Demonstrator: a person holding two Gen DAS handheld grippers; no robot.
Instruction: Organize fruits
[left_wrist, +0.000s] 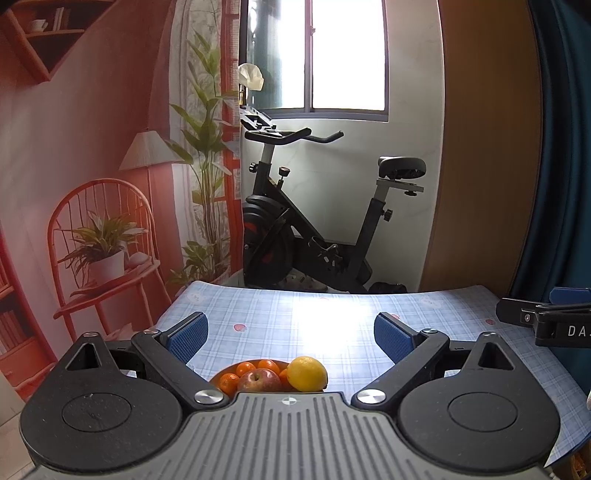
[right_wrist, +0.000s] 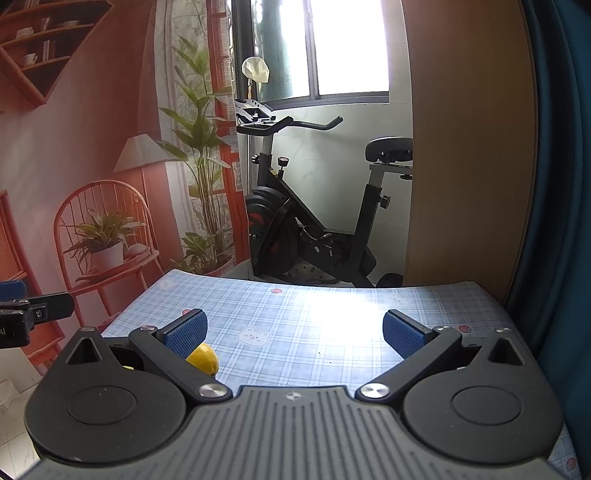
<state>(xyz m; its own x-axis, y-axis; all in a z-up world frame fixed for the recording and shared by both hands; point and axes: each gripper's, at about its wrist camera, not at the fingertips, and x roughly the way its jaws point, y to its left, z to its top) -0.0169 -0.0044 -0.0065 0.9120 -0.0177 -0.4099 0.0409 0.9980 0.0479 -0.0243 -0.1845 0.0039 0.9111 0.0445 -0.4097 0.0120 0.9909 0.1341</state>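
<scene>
Both tongs released, left tongs (left_wrist: 291, 334), right tongs (right_wrist: 294, 331), one lemon (left_wrist: 307, 373), one apple (left_wrist: 258, 380), five tangerines (left_wrist: 245, 368)

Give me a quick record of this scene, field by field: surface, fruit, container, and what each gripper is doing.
surface: table under a blue plaid cloth
container: plate, partly hidden by the gripper body
fruit: lemon, apple, several small oranges
left gripper: open, empty, above the fruit
right gripper: open, empty, over bare cloth
background: exercise bike
</scene>
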